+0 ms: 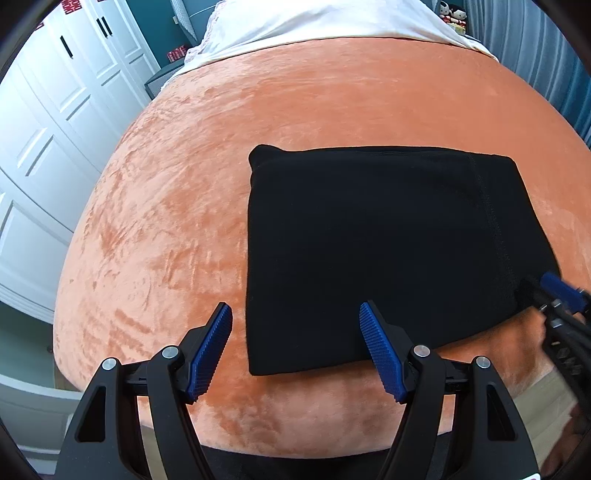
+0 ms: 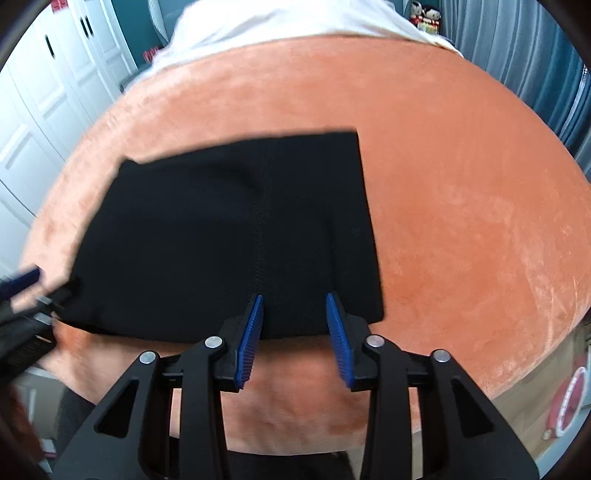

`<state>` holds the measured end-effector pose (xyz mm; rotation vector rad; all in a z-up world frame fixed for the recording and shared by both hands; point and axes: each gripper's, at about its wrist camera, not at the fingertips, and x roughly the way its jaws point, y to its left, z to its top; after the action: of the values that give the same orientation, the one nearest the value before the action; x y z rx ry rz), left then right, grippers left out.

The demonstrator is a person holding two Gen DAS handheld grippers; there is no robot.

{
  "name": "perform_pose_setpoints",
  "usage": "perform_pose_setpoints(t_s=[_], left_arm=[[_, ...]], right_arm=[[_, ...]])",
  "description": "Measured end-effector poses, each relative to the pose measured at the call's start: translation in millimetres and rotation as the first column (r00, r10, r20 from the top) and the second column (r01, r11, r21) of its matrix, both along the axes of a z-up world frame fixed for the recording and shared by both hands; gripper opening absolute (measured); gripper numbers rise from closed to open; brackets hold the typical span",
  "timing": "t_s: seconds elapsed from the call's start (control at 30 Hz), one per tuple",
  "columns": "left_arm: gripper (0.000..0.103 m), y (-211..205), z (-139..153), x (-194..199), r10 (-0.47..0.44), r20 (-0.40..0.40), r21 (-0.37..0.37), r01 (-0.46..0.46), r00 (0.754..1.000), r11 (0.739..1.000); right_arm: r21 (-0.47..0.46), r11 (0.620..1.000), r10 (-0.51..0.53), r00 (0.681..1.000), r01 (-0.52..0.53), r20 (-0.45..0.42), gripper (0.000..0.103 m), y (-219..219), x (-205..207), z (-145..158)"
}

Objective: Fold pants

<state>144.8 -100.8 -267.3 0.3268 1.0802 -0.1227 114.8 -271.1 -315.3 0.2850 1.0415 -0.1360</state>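
The black pants lie folded into a flat rectangle on the orange plush bedspread. My left gripper hovers over their near left corner, jaws wide open and nothing between the blue pads. In the right wrist view the pants fill the middle, a seam running down them. My right gripper hangs just above their near edge by the right corner, jaws partly apart, with no cloth pinched. Each gripper shows blurred at the other view's edge: the right gripper and the left gripper.
White bedding covers the far end of the bed. White wardrobe doors stand to the left and blue-grey curtains to the right. Small dolls sit at the far right. The bed's near edge curves below the grippers.
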Motion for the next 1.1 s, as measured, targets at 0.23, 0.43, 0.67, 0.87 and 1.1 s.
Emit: perform_pose_setpoints(t_s=[0.23, 0.43, 0.67, 0.87, 1.1], left_arm=[[0.069, 7, 2, 0, 0.009, 0.001, -0.003, -0.009, 1.000, 1.000], [0.069, 20, -3, 7, 0.027, -0.007, -0.004, -0.027, 1.000, 1.000], [0.069, 25, -12, 18, 0.039, -0.031, -0.002, -0.039, 0.999, 0.999], [0.069, 32, -15, 24, 0.050, -0.039, -0.005, -0.051, 0.998, 0.999], [0.083, 33, -26, 28, 0.036, -0.104, -0.099, -0.046, 0.994, 0.994]], right_arm=[[-0.075, 0.997, 0.035, 0.999, -0.036, -0.017, 0.034, 0, 26, -1], [-0.032, 0.999, 0.009, 1.000, -0.009, -0.004, 0.035, -13, 34, 5], [-0.100, 0.994, 0.047, 0.999, -0.044, 0.024, 0.035, -18, 100, 22], [-0.089, 0.996, -0.033, 0.997, 0.027, -0.063, 0.035, -43, 101, -9], [-0.024, 0.997, -0.074, 0.997, 0.074, -0.008, 0.075, -46, 20, 4]])
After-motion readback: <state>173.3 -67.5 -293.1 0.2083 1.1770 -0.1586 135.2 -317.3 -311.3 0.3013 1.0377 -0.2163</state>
